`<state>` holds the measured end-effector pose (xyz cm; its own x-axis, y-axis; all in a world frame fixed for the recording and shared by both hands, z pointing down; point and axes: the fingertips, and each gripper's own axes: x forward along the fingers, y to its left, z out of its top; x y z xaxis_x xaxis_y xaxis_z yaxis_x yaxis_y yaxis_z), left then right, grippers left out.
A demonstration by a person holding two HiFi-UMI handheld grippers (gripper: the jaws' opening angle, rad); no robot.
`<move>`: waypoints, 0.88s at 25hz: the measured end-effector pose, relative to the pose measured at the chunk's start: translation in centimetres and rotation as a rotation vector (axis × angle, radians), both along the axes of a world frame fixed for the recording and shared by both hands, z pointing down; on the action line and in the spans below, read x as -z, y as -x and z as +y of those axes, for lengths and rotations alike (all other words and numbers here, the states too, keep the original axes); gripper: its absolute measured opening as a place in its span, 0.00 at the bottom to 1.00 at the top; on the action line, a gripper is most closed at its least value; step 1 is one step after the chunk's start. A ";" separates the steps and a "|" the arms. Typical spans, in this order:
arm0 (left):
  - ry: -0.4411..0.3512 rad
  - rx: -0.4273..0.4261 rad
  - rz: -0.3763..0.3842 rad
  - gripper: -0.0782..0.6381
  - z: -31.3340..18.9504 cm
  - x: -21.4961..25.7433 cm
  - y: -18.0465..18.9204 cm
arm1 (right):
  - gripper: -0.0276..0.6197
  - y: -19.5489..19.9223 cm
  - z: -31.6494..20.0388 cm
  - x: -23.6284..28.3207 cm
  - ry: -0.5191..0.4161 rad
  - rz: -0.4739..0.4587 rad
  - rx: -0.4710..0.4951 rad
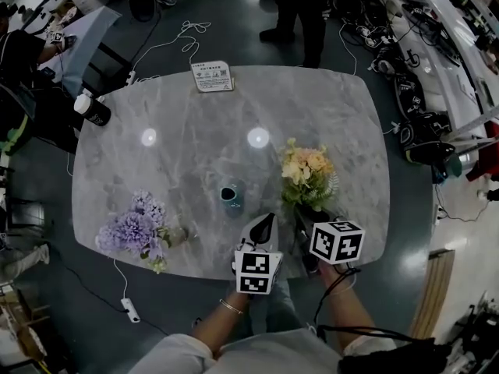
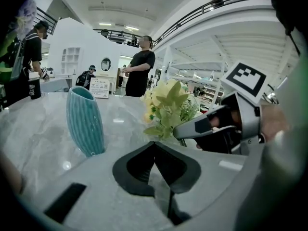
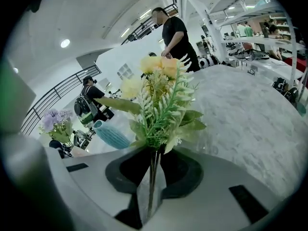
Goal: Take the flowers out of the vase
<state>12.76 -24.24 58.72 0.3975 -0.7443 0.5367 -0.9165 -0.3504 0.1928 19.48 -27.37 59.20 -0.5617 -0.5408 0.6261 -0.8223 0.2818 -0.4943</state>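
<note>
Now, yellow flowers: the bunch of pale yellow and peach flowers with green leaves [image 1: 306,174] is out of the vase. It sits to the vase's right, over the table, held by its stems.
Right gripper: the right gripper [image 3: 153,163] has its jaws pinching the thin green stems low down, under the leaves.
Left gripper: the left gripper [image 2: 155,146] has its jaws pressed together, with nothing in them.
Vase: the small blue-green ribbed vase [image 1: 231,196] stands upright on the grey marble table [image 1: 327,107] and looks empty.
Purple flowers: a bunch of soft purple flowers [image 1: 134,231] lies on the table, well to the left of the vase.
How it will handle: I think the yellow bunch is light. Its stems look thin and bendy, and its heads soft and easy to squash. Low on the stems looks like the best place to hold it.
Hands: both hands are side by side at the near edge of the table. Both grippers point away from the person and slope down. The left one is near the vase, just to its right.
</note>
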 end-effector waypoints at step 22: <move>0.024 -0.015 -0.014 0.12 0.6 -0.6 0.4 | 0.17 -0.1 -0.6 -1.1 0.041 0.061 -0.030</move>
<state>12.35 -23.64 59.30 0.4011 -0.7251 0.5598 -0.9137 -0.3598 0.1887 19.58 -27.99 60.34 -0.5055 -0.5304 0.6805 -0.8592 0.2368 -0.4536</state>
